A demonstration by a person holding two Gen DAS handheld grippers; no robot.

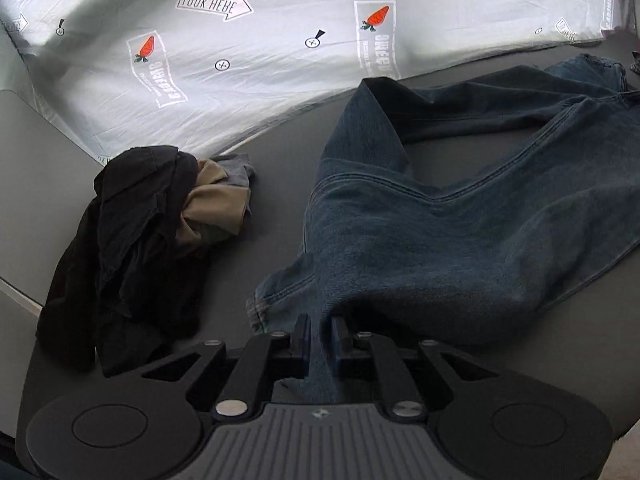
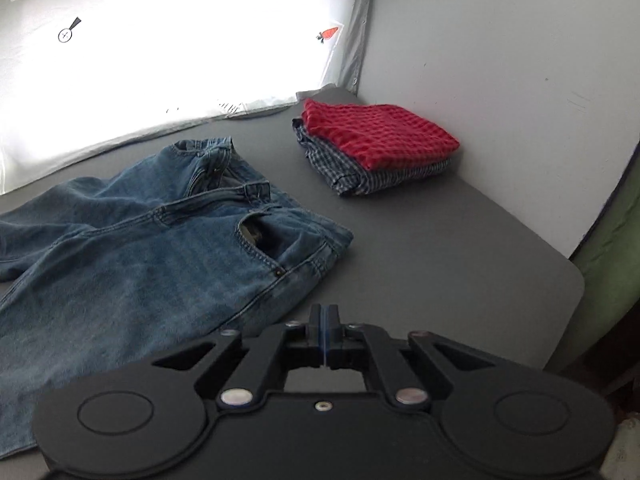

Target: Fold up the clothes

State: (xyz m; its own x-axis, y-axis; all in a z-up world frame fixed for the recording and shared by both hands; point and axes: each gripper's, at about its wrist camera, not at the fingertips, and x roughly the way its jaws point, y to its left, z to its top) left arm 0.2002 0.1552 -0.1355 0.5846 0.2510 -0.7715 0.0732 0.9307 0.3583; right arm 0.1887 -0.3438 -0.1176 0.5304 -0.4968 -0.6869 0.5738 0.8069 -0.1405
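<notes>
Blue jeans (image 1: 440, 232) lie spread on the grey table (image 1: 272, 216), one leg bent back toward the far edge. My left gripper (image 1: 320, 328) is shut on the hem of the near leg, with denim running between its fingers. In the right wrist view the jeans' waistband and pocket (image 2: 160, 248) lie to the left. My right gripper (image 2: 325, 316) is shut and empty, just above the bare table to the right of the waistband.
A heap of black, tan and grey clothes (image 1: 136, 240) lies on the table's left. A folded red checked cloth (image 2: 376, 136) sits on a folded blue checked shirt (image 2: 348, 172) at the far right corner. A printed white sheet (image 1: 240, 72) hangs behind. The table's right edge (image 2: 576, 280) is near.
</notes>
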